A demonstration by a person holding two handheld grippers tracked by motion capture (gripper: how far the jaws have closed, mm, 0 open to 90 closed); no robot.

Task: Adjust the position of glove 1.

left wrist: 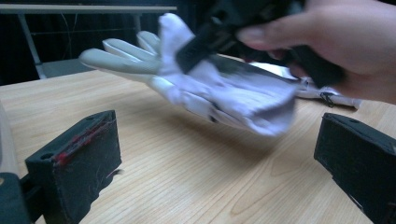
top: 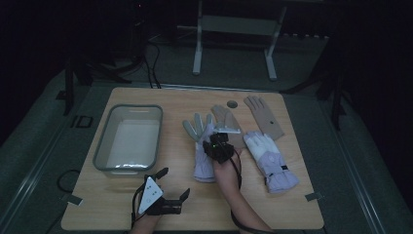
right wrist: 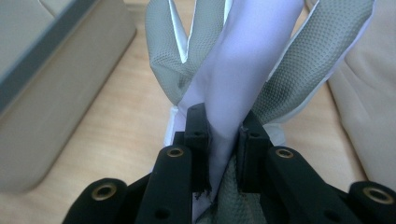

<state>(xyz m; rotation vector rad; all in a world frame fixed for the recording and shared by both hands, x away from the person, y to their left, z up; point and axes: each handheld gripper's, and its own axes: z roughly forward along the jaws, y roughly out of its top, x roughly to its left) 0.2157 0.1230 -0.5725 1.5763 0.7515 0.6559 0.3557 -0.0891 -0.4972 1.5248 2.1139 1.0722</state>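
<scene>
High view: a wooden bench (top: 292, 204) in a dim room carries a grey-rimmed plastic tub (top: 127, 138) on its left half and four gloves on its right half. The right gripper (top: 221, 144), held in the person's right hand (top: 225, 168), sits over the middle of the bench and grips a lavender-and-grey ski glove (top: 200, 146) at the palm. A matching ski glove (top: 269, 161), white and lavender, lies flat to its right. Two tan knit gloves lie farther back: one (top: 228, 124) just behind the right gripper, the other (top: 264, 116) near the far right corner. A small round grommet (top: 232, 104) is set in the bench top at the far edge.

The left gripper (top: 168, 187) is at the near edge, below the tub, with its fingers spread apart and nothing between them.

In the right gripper view, its fingers (right wrist: 197, 135) are pinching a fold of the glove's pale lavender fabric, with the textured grey glove digits fanning out beyond and the tub's wall at the left.

In the left gripper view, the black fingers (left wrist: 77, 163) stand wide apart above bare wood, while farther off the held glove hangs raised off the bench, tilted, under the right hand.
</scene>
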